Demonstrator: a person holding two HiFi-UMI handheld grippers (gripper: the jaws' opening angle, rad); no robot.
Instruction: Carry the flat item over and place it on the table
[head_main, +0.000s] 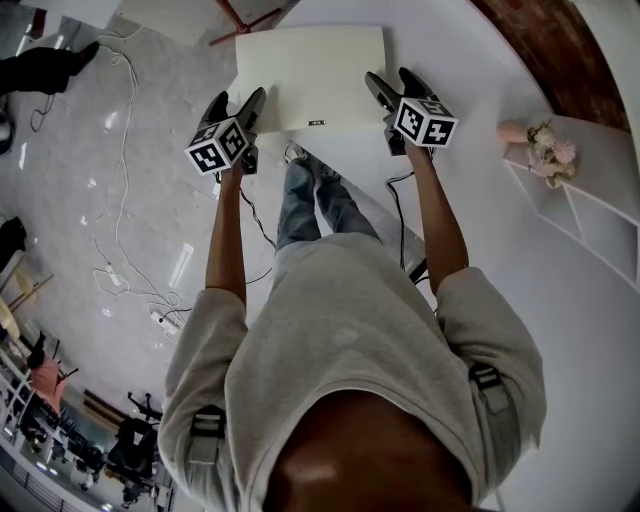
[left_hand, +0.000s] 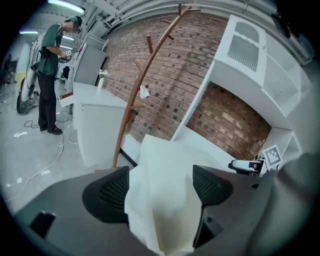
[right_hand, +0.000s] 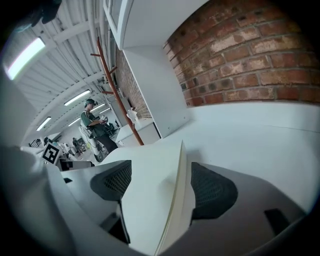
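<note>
The left claw (head_main: 240, 103) and the right claw (head_main: 393, 86) each pinch one side of the cream board (head_main: 310, 75) — held flat between them, over the edge of the white table (head_main: 480, 60), near a brick wall (head_main: 545, 50).

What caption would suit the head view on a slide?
The left gripper and right gripper hold a cream board by its near corners at a white table.

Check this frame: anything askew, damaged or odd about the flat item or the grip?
One thing: at the left hand-held gripper the flat item looks buckled into a ridge between the jaws, as if squeezed. At the right hand-held gripper its edge runs straight. No tear or spill shows.
</note>
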